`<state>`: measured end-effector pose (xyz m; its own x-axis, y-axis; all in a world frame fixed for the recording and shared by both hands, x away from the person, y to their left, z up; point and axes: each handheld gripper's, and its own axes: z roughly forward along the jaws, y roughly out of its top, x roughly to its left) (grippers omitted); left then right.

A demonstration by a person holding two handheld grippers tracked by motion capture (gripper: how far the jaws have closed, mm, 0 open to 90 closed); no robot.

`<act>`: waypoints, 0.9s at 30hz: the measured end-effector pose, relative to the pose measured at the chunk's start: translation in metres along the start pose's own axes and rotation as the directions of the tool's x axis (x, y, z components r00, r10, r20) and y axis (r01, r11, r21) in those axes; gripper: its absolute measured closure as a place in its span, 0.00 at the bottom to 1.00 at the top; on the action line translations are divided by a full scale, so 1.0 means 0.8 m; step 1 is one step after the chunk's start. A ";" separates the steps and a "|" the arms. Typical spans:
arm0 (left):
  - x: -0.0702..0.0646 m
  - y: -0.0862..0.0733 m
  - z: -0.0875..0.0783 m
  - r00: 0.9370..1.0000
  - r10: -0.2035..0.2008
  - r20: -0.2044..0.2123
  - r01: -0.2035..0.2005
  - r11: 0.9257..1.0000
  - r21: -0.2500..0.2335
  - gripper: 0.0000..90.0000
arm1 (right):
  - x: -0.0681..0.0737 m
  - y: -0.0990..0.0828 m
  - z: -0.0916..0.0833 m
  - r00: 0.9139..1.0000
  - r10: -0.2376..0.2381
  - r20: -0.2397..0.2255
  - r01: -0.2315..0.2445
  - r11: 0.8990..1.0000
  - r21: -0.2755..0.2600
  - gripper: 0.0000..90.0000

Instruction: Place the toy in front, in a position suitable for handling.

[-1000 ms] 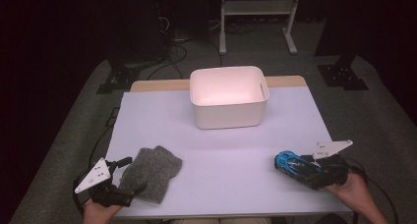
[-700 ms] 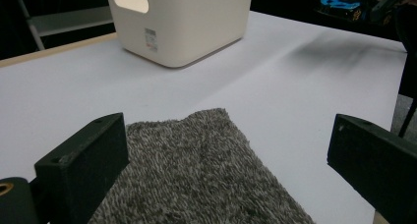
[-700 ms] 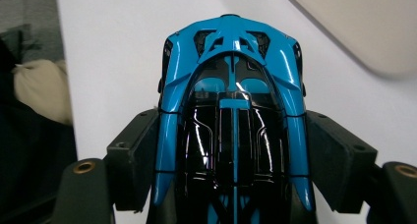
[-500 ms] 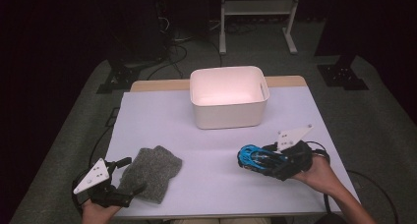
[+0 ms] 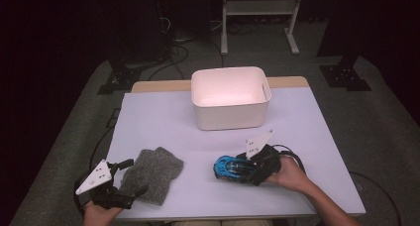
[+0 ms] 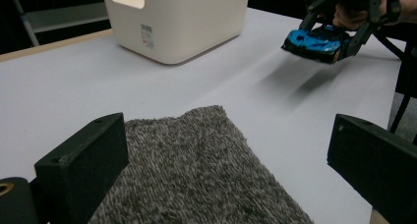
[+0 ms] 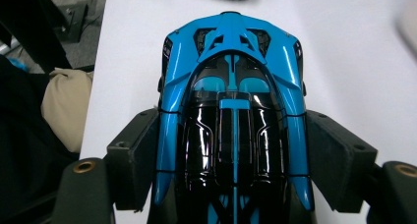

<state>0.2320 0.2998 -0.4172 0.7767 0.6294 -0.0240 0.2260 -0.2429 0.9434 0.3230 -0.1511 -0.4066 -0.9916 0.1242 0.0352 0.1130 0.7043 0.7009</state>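
We've got the blue car (image 5: 232, 168) clamped side to side in the right gripper (image 5: 247, 170), held just above the surface (image 5: 317, 137), in front of the bin (image 5: 231, 98) and a touch right of its middle. The risk as we see it: those glossy flanks could slip from the jaws, or the car clips the bin's near wall if lifted too low. Left of the bin, the left gripper (image 5: 132, 177) rests with jaws apart at the grey cloth (image 5: 151, 174). Since a second ago, the car has travelled left toward the bin; the left gripper hasn't budged.
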 end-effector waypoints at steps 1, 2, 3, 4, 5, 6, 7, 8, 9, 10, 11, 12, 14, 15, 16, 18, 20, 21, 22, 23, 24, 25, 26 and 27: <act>0.000 0.000 0.000 1.000 0.001 0.001 -0.001 1.000 0.001 0.01 | 0.000 0.001 0.006 1.000 0.000 -0.010 0.000 1.000 0.001 0.30; 0.000 0.000 0.001 1.000 0.003 0.001 -0.003 1.000 0.001 0.01 | 0.000 0.001 0.012 1.000 0.002 -0.020 -0.002 1.000 0.005 0.30; 0.000 0.000 0.001 1.000 0.004 0.001 -0.004 1.000 0.000 0.01 | -0.001 0.002 0.018 1.000 -0.003 -0.027 0.003 1.000 0.009 0.30; 0.000 0.000 0.001 1.000 0.004 0.001 -0.004 1.000 0.000 0.01 | -0.001 0.002 0.024 0.999 -0.011 -0.030 0.012 1.000 0.020 0.30; 0.000 0.000 0.000 1.000 0.001 0.001 -0.001 1.000 -0.001 0.01 | 0.000 0.002 0.030 0.999 -0.012 -0.033 0.013 1.000 0.029 0.30; 0.001 0.000 0.000 1.000 0.000 0.002 0.000 1.000 -0.003 0.01 | -0.001 0.002 0.034 0.999 -0.013 -0.037 0.015 0.999 0.033 0.30; 0.001 0.000 0.000 1.000 -0.002 0.007 0.002 1.000 -0.004 0.01 | -0.001 0.002 0.039 0.999 -0.011 -0.045 0.013 0.999 0.038 0.30; 0.001 0.001 0.000 1.000 -0.001 0.010 0.001 1.000 -0.002 0.02 | -0.001 0.002 0.043 0.999 -0.017 -0.045 0.019 0.999 0.044 0.30; 0.001 0.001 0.000 1.000 -0.001 0.010 0.001 1.000 -0.002 0.03 | -0.001 0.002 0.046 0.999 -0.021 -0.047 0.023 0.999 0.049 0.30; 0.001 0.001 0.000 1.000 0.001 0.012 -0.001 1.000 -0.003 0.03 | -0.001 0.002 0.046 0.999 -0.021 -0.047 0.023 0.999 0.049 0.30; 0.001 0.001 0.001 1.000 0.003 0.013 -0.003 1.000 -0.002 0.03 | -0.001 0.002 0.049 0.998 -0.019 -0.054 0.022 0.998 0.054 0.30; 0.002 0.001 0.002 1.000 0.001 0.015 -0.001 1.000 0.000 0.03 | -0.001 0.001 0.051 0.998 -0.023 -0.053 0.026 0.998 0.056 0.30; 0.002 0.001 0.003 1.000 0.001 0.018 -0.001 1.000 0.002 0.03 | 0.000 0.001 0.054 0.998 -0.032 -0.052 0.036 0.997 0.067 0.30; 0.002 0.001 0.004 1.000 0.002 0.022 -0.002 1.000 0.006 0.03 | 0.001 0.001 0.058 0.998 -0.045 -0.050 0.048 0.996 0.073 0.29; 0.002 0.001 0.004 1.000 0.002 0.022 -0.002 1.000 0.006 0.03 | 0.002 0.001 0.058 0.998 -0.046 -0.050 0.050 0.996 0.078 0.29; 0.003 0.001 0.006 1.000 0.003 0.026 -0.003 1.000 0.011 0.03 | 0.002 0.000 0.060 0.998 -0.047 -0.050 0.050 0.996 0.079 0.29; 0.004 0.001 0.008 1.000 0.002 0.028 -0.003 1.000 0.016 0.03 | 0.001 -0.002 0.064 0.998 -0.042 -0.056 0.047 0.995 0.084 0.29; 0.004 0.001 0.008 1.000 0.002 0.028 -0.003 1.000 0.016 0.03 | 0.001 -0.002 0.064 0.998 -0.042 -0.056 0.047 0.995 0.084 0.29; 0.004 0.002 0.009 1.000 0.001 0.031 -0.002 1.000 0.018 0.03 | 0.001 -0.002 0.065 0.997 -0.043 -0.057 0.048 0.995 0.086 0.29; 0.005 0.002 0.011 0.999 0.003 0.035 -0.004 1.000 0.025 0.03 | 0.001 -0.003 0.067 0.997 -0.041 -0.058 0.046 0.995 0.086 0.28; 0.005 0.002 0.012 0.999 0.003 0.037 -0.004 1.000 0.026 0.03 | 0.001 -0.003 0.068 0.997 -0.037 -0.061 0.042 0.995 0.086 0.28; 0.005 0.002 0.012 0.999 0.003 0.037 -0.004 1.000 0.026 0.04 | 0.001 -0.003 0.068 0.997 -0.037 -0.061 0.042 0.995 0.086 0.28; 0.005 0.003 0.014 0.999 0.013 0.043 -0.014 0.999 0.034 0.04 | 0.001 -0.003 0.068 0.997 -0.036 -0.063 0.041 0.996 0.084 0.27; 0.005 0.003 0.015 0.999 0.017 0.045 -0.019 0.999 0.041 0.05 | 0.001 -0.002 0.067 0.997 -0.025 -0.070 0.031 0.996 0.082 0.25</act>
<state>0.2429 0.2930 -0.4192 0.8060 0.5915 -0.0223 0.2352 -0.2853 0.9291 0.3255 -0.1150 -0.4458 -0.9961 0.0573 0.0673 0.0871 0.7629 0.6407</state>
